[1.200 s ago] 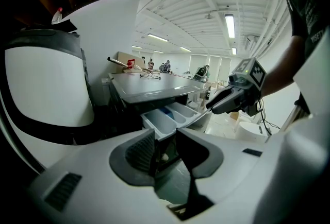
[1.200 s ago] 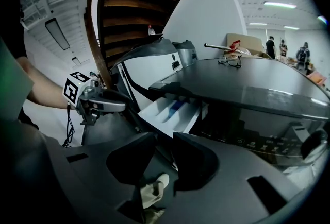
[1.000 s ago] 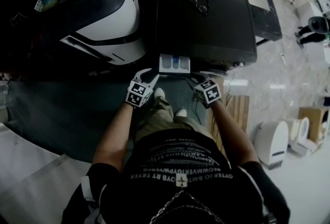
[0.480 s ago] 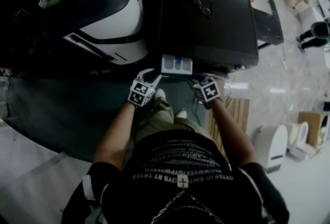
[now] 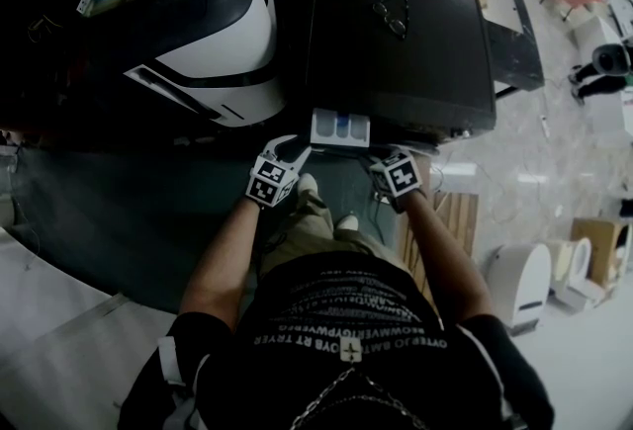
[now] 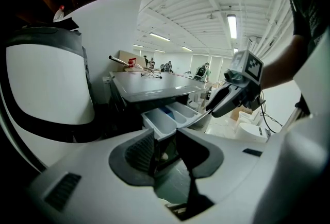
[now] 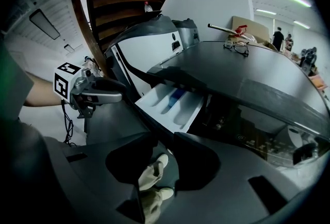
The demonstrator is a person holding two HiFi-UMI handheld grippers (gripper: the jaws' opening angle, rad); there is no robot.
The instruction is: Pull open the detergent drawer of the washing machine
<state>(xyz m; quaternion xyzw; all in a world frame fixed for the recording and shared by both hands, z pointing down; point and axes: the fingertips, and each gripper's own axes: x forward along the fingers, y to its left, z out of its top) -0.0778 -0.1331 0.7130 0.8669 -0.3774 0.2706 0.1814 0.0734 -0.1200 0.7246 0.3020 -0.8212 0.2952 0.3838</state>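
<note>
Head view first: where is the drawer (image 5: 339,129)?

— Out of the washing machine (image 5: 401,43), sticking from its front edge near the left corner, white compartments showing.

— And the tongs?

— Left tongs (image 6: 167,148) gape just off the drawer's front left corner, clamping nothing. Right tongs (image 7: 165,158) have just been opening; only shoes (image 7: 151,170) on the floor show through the gap.

— Why hang there?

— I'd judge the pull is done, so neither needs a grip; both simply flank the drawer.
</note>
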